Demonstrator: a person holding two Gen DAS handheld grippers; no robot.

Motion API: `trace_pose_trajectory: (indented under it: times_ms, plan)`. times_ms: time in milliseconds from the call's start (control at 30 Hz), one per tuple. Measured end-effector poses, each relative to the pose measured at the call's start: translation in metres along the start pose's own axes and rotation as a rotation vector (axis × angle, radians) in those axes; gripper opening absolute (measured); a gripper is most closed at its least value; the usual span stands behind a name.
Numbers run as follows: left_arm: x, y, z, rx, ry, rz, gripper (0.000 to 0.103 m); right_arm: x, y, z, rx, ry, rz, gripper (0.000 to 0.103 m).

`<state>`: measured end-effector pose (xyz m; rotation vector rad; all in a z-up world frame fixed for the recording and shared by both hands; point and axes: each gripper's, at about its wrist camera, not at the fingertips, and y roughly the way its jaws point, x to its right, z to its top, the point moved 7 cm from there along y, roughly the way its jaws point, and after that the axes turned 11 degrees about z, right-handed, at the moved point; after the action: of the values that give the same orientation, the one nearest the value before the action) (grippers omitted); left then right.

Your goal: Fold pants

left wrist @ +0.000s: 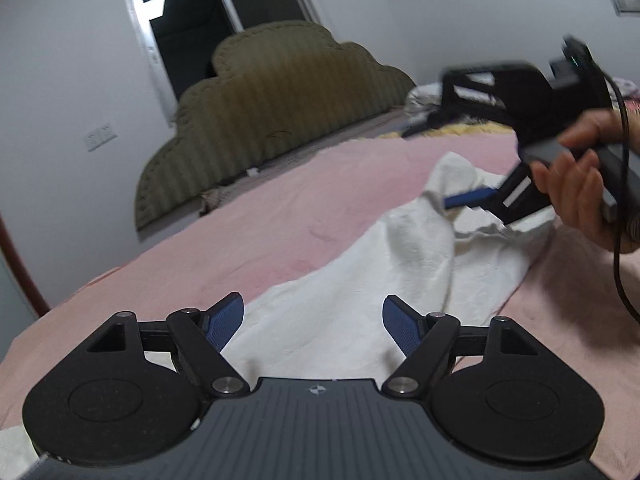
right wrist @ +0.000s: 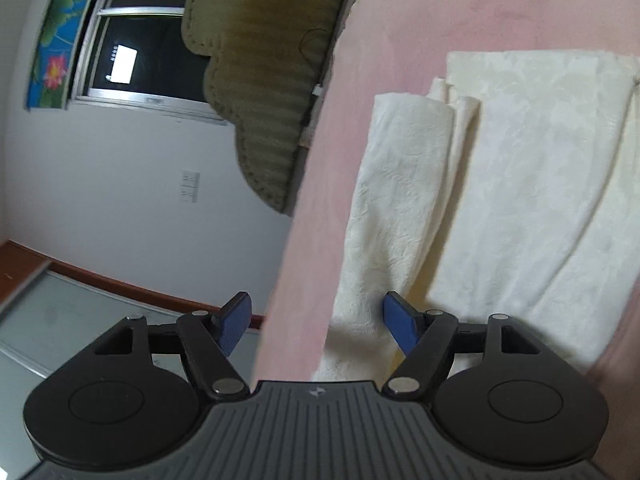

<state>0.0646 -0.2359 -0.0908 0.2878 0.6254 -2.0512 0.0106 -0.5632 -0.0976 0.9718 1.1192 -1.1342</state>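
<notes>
White fleecy pants (left wrist: 400, 264) lie on the pink bed sheet (left wrist: 240, 232), running from my left gripper away to the right. My left gripper (left wrist: 314, 320) is open just above the near end of the pants, its blue pads (left wrist: 226, 322) apart and touching nothing. A hand holds my right gripper (left wrist: 444, 164) open over the far, bunched end. In the rolled right wrist view the pants (right wrist: 520, 180) lie folded in long layers. The right gripper (right wrist: 318, 322) stands open there, with the bed's edge and a cloth fold between its jaws, unpressed.
An olive padded headboard (left wrist: 272, 120) leans on the wall behind the bed, under a dark window (left wrist: 192, 20). A person's hand (left wrist: 572, 184) and a black cable (left wrist: 618, 240) are at the right. The bed edge (right wrist: 292, 280) drops to the floor (right wrist: 80, 320).
</notes>
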Motion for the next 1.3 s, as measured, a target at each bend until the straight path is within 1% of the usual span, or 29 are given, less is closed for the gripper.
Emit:
trace_pose_trajectory:
  times_ms: [67, 167, 200, 233, 300, 333, 367, 433, 533, 600, 667, 700, 800, 833, 867, 900, 933, 967, 1000, 1033, 1067, 1100, 1200, 1300]
  plan:
    - [0.012, 0.011, 0.000, -0.022, -0.003, -0.050, 0.080, -0.009, 0.005, 0.002, -0.015, -0.028, 0.009, 0.078]
    - [0.026, 0.021, -0.003, -0.040, 0.026, -0.073, 0.079, -0.021, 0.018, 0.006, -0.043, -0.051, 0.026, 0.078]
    - [0.030, 0.022, -0.005, -0.040, 0.039, -0.085, 0.079, -0.024, 0.024, 0.008, -0.051, -0.068, 0.018, 0.078]
    - [0.033, 0.020, -0.007, -0.037, 0.050, -0.097, 0.079, -0.027, 0.025, 0.010, -0.055, -0.088, 0.000, 0.078]
    - [0.035, 0.014, -0.010, -0.012, 0.058, -0.112, 0.080, -0.027, 0.023, 0.010, -0.071, -0.127, -0.064, 0.078]
    - [0.035, 0.012, -0.012, -0.003, 0.062, -0.111, 0.081, -0.026, 0.019, 0.008, -0.084, -0.139, -0.100, 0.080]
    - [0.034, 0.013, -0.013, -0.001, 0.065, -0.106, 0.082, -0.023, 0.012, 0.004, -0.098, -0.140, -0.140, 0.086]
    - [0.034, 0.016, -0.016, -0.007, 0.063, -0.103, 0.082, -0.014, -0.002, -0.009, -0.146, -0.109, -0.198, 0.093]
    - [0.038, 0.023, -0.018, -0.028, 0.051, -0.118, 0.082, -0.002, -0.010, -0.032, -0.228, -0.062, -0.210, 0.093]
    - [0.042, 0.024, -0.017, -0.033, 0.056, -0.129, 0.082, 0.000, -0.002, -0.044, -0.285, -0.087, -0.231, 0.094]
    - [0.045, 0.024, -0.015, -0.020, 0.071, -0.127, 0.082, -0.004, 0.009, -0.049, -0.319, -0.120, -0.252, 0.099]
    - [0.046, 0.025, -0.015, -0.018, 0.081, -0.121, 0.082, -0.008, 0.013, -0.049, -0.317, -0.110, -0.233, 0.099]
    - [0.043, 0.036, -0.017, -0.059, 0.084, -0.081, 0.081, -0.028, 0.022, -0.042, -0.293, -0.050, -0.065, 0.099]
    - [0.040, 0.041, -0.017, -0.077, 0.066, -0.072, 0.079, -0.035, 0.023, -0.041, -0.281, -0.048, -0.028, 0.099]
    - [0.035, 0.046, -0.017, -0.096, 0.038, -0.065, 0.070, -0.042, 0.023, -0.039, -0.271, -0.059, 0.003, 0.099]
    - [0.029, 0.052, -0.017, -0.117, 0.003, -0.064, 0.052, -0.047, 0.023, -0.037, -0.264, -0.076, 0.017, 0.099]
    - [0.023, 0.056, -0.017, -0.146, -0.034, -0.071, 0.042, -0.050, 0.023, -0.036, -0.258, -0.094, 0.019, 0.099]
    - [0.017, 0.061, -0.018, -0.176, -0.077, -0.090, 0.026, -0.050, 0.023, -0.034, -0.253, -0.110, 0.011, 0.099]
    - [0.010, 0.065, -0.019, -0.200, -0.134, -0.121, 0.016, -0.048, 0.022, -0.032, -0.244, -0.122, -0.002, 0.099]
    - [0.003, 0.068, -0.019, -0.211, -0.190, -0.140, 0.014, -0.044, 0.022, -0.029, -0.227, -0.134, -0.017, 0.099]
    - [-0.003, 0.068, -0.018, -0.211, -0.224, -0.144, 0.009, -0.039, 0.022, -0.024, -0.207, -0.146, -0.030, 0.099]
    - [-0.006, 0.067, -0.017, -0.200, -0.240, -0.139, 0.008, -0.032, 0.023, -0.018, -0.185, -0.155, -0.048, 0.099]
    - [-0.009, 0.061, -0.013, -0.166, -0.236, -0.136, 0.007, -0.011, 0.024, 0.006, -0.103, -0.169, -0.104, 0.099]
    - [-0.001, 0.058, -0.013, -0.165, -0.211, -0.137, 0.007, -0.004, 0.018, 0.032, 0.000, -0.232, -0.146, 0.097]
